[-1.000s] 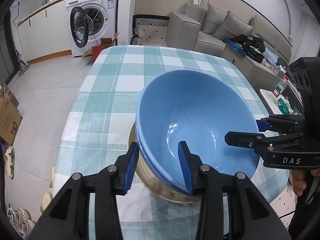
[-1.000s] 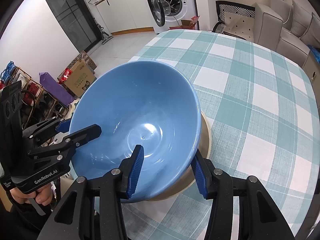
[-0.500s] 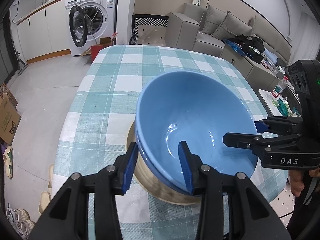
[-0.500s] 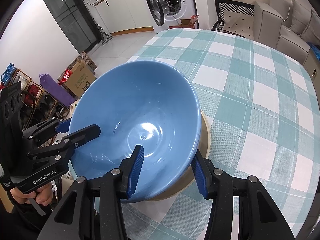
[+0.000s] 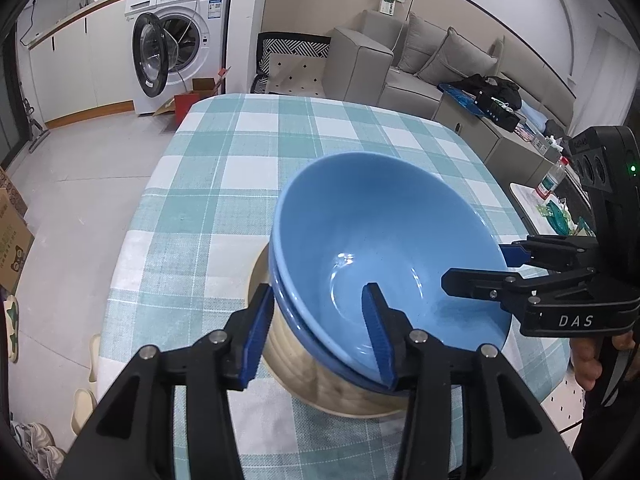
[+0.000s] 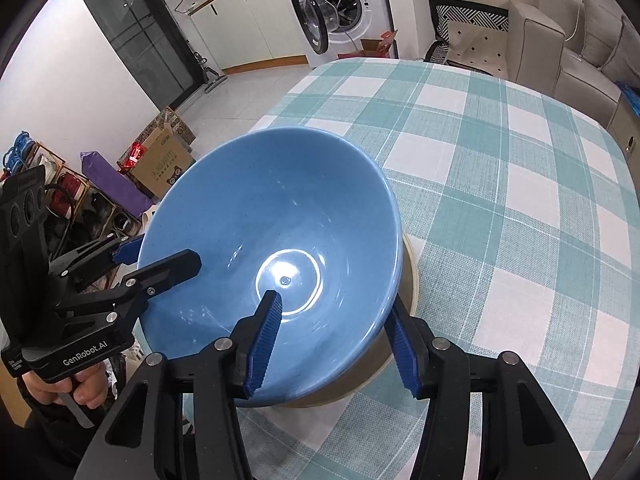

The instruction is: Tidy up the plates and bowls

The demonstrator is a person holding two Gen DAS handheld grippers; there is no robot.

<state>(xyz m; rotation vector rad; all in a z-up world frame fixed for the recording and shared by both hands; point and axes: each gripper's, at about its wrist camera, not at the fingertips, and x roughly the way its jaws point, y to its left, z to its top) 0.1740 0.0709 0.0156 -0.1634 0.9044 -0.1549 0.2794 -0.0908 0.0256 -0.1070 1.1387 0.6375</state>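
A blue bowl is nested in a second blue bowl, whose rim shows just below, and both rest on a beige dish on the checked tablecloth. My left gripper straddles the near rim, one finger inside and one outside, with gaps showing. My right gripper straddles the opposite rim of the bowl the same way, over the beige dish. Each gripper shows in the other's view: right, left.
The stack stands near the table's front edge, with floor beyond. A washing machine with its door open and a grey sofa are behind. Boxes and bags sit on the floor.
The bowls have barely moved. Both grippers hold the same places astride the rim, and the view has shifted slightly.
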